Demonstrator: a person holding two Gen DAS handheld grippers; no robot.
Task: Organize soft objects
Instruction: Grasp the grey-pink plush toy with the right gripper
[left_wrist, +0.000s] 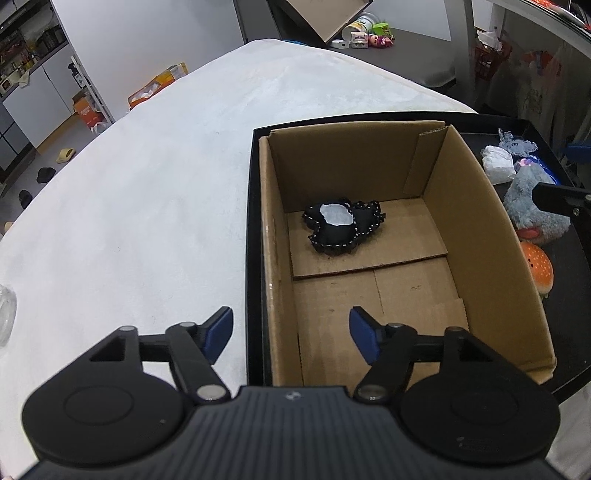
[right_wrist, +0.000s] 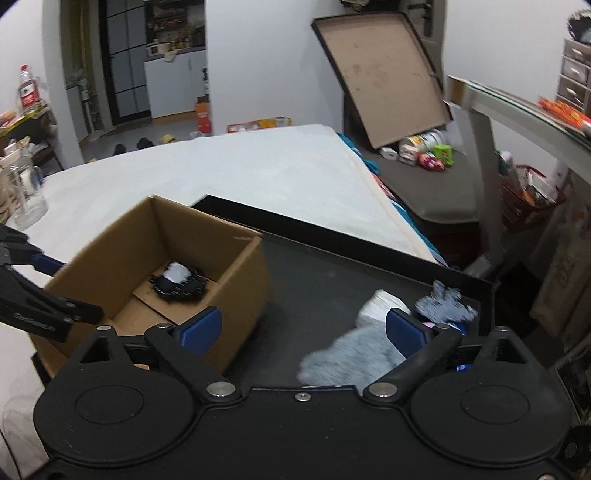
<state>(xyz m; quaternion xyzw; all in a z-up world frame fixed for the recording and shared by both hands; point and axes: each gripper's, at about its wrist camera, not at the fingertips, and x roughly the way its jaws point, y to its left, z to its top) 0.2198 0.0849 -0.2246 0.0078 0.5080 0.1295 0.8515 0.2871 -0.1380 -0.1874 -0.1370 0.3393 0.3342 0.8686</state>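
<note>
We see the left claw hanging with its blue pads apart and nothing between them, poised over the near left edge of the cardboard box. Inside, on the box floor toward the far wall, lies a black fabric piece with a white patch (its edge carries pale stitching). The box stands in a black tray on the white bench. Right of the box, in the tray, a grey plush toy and an orange burger-like toy lie close together.
</note>
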